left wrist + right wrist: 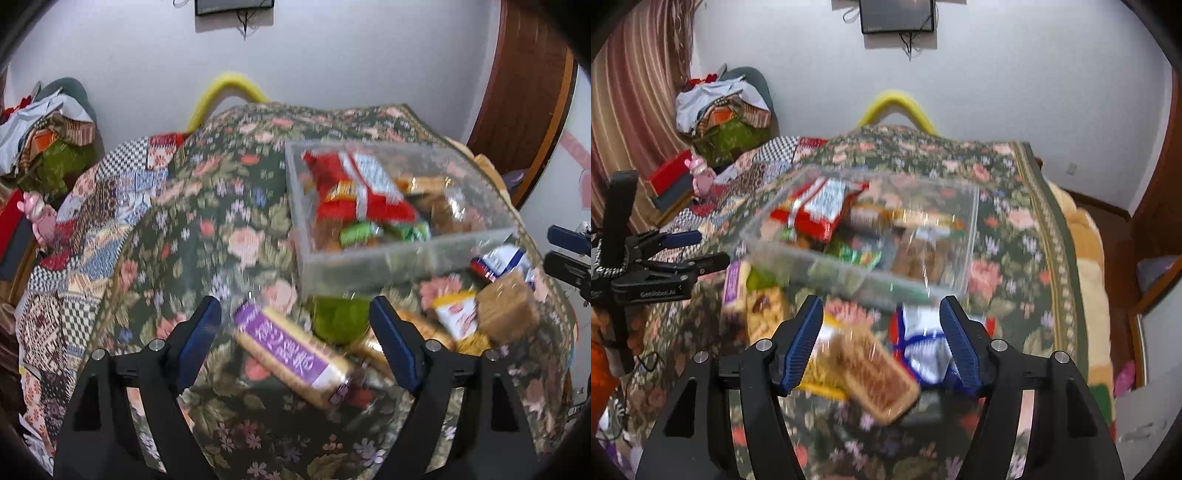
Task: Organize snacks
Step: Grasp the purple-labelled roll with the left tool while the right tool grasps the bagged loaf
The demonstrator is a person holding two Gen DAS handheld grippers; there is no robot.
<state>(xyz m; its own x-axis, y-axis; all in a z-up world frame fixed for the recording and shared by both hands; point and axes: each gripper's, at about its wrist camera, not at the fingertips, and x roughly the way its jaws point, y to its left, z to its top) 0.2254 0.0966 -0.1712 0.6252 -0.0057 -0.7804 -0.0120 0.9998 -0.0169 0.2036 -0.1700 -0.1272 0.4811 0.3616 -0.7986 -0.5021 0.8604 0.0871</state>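
A clear plastic box [406, 254] stands on the floral cover, holding a red packet [354, 188], green sweets and brown biscuits. My left gripper [295, 310] is open above a purple-labelled biscuit pack [291, 354], its pads clear of it; a green packet [338, 319] lies just beyond. My right gripper [881, 306] is open over a brown wafer pack [875, 373], with a blue-white packet [923, 347] and a yellow packet [820, 369] beside it. The box [857, 273] sits right ahead of it. The left gripper [713, 247] shows at the left edge of the right wrist view. Both views are blurred.
The floral cover [221, 229] lies over a bed, with a patchwork quilt [96, 221] to the left. A pile of cloth and boxes [720, 110] sits at the far left. A yellow hoop [897, 103] rises behind. The bed's right edge [1067, 258] drops to the floor.
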